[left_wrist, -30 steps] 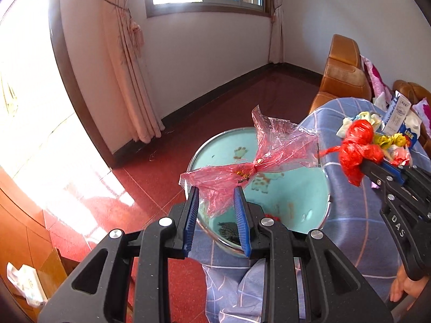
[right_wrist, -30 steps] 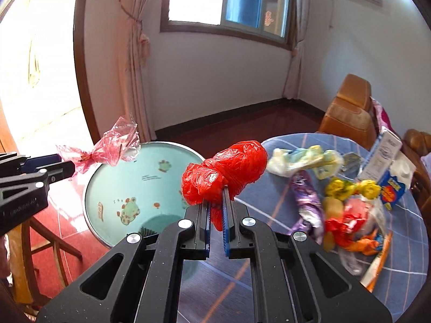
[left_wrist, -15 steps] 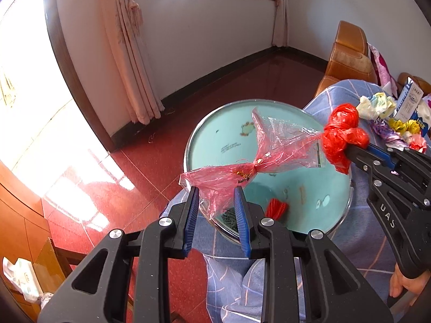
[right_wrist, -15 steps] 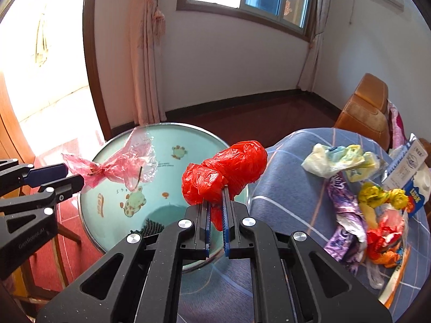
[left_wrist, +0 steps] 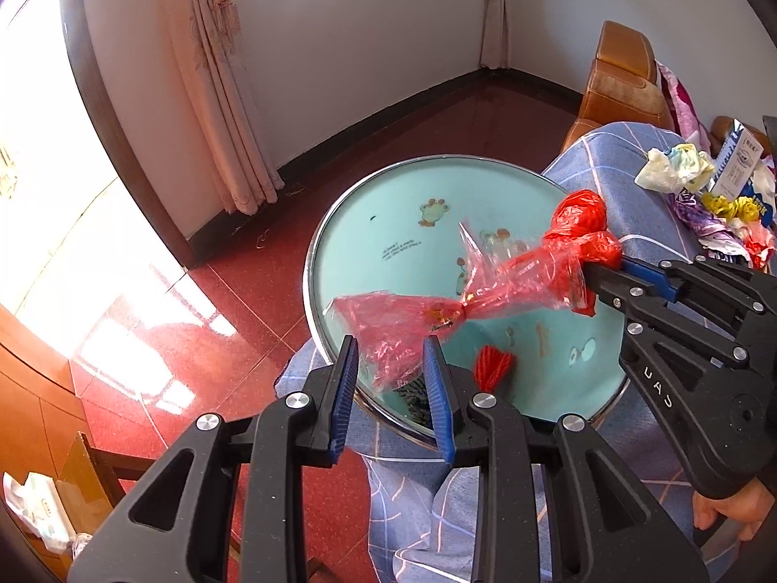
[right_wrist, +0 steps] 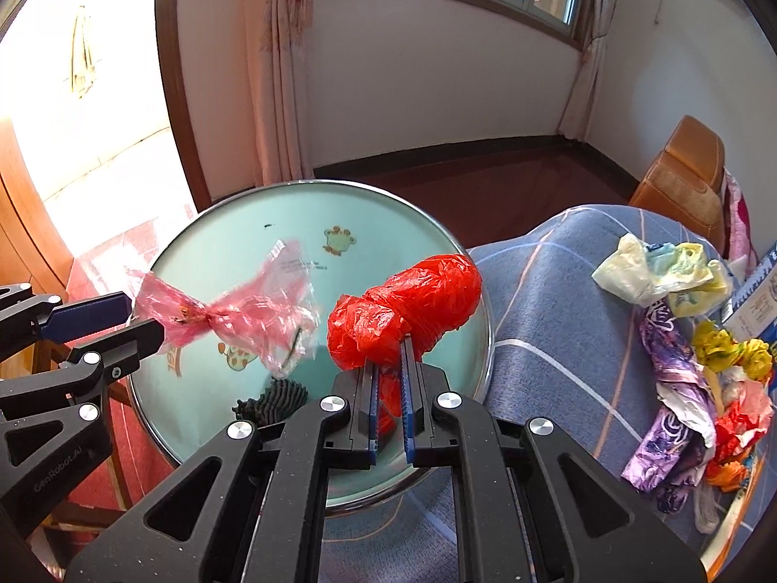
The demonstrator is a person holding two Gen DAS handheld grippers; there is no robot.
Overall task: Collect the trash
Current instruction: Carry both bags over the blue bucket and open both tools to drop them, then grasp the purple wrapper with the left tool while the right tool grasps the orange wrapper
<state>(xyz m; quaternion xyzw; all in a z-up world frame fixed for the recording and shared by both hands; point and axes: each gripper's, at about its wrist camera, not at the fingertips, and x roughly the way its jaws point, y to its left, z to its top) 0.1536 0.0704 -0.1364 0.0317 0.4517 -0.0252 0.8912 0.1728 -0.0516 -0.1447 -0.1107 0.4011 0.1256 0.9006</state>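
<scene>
Holding two pieces of trash over the round teal basin [left_wrist: 388, 223], we are pinching one in each tool. Our left gripper [left_wrist: 391, 364] is nipping the tail of the pink cellophane wrapper [left_wrist: 413, 311] between jaws that are standing fairly wide, so the film is only lightly caught. Our right gripper [right_wrist: 388, 364] is pressing its jaws nearly together on the neck of the knotted red plastic bag [right_wrist: 413, 301].

We are judging the looser grip to be the weak point: the thin wrapper could be slipping free early and drifting past the basin rim onto the red floor [left_wrist: 204, 330], since light film is easily carried sideways. In the left view the wrapper's far end is lying close against the red bag, so we are also risking one piece dragging the other on release.

Inside the basin we are seeing a small red tassel [left_wrist: 493, 371] and a dark ribbed scrap [right_wrist: 279, 401]. More trash is lying well apart on the blue checked cloth [right_wrist: 548, 320]: a pale crumpled bag [right_wrist: 650, 274], a purple wrapper [right_wrist: 672, 388] and yellow wrappers [right_wrist: 731, 347]. Nothing is standing between the held pieces and the basin.
</scene>
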